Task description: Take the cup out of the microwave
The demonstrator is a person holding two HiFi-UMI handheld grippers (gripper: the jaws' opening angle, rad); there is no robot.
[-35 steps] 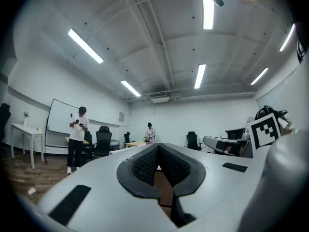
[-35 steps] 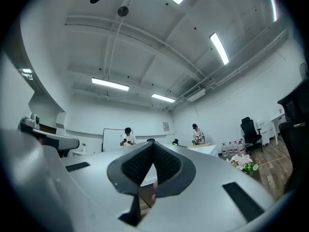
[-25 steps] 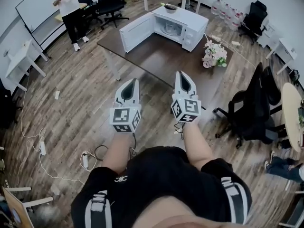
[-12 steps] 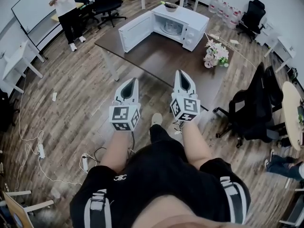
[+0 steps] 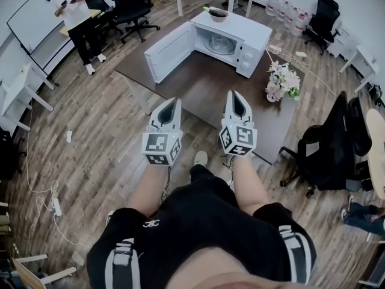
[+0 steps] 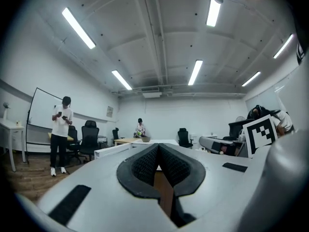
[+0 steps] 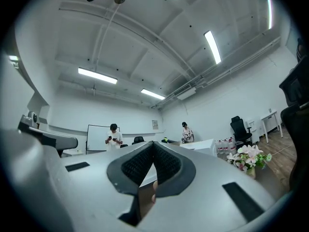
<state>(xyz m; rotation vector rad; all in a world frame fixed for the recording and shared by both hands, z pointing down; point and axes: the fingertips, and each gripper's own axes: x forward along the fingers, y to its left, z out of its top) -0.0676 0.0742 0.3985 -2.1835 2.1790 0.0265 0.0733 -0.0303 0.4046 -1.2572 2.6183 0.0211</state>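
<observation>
A white microwave (image 5: 240, 32) stands on the dark brown table (image 5: 198, 86), its door (image 5: 170, 52) swung open to the left. In its cavity sits a pale, glassy round shape (image 5: 219, 42); whether it is a cup or the turntable is too small to tell. A dark bowl (image 5: 218, 14) rests on top of the microwave. My left gripper (image 5: 172, 104) and right gripper (image 5: 236, 96) are side by side near the table's front edge, both pointing at the microwave and well short of it. Both are shut with nothing between the pads (image 6: 145, 163) (image 7: 164, 164).
A pot of pink and white flowers (image 5: 283, 83) stands at the table's right end. A black office chair (image 5: 328, 155) is at the right, more chairs (image 5: 129, 2) at the back. A person (image 5: 72, 17) stands at the far left. Cables (image 5: 42, 185) lie on the wooden floor.
I have stepped towards the table; it and the microwave now sit nearer and larger in the head view. Both grippers moved forward together and stayed shut.
</observation>
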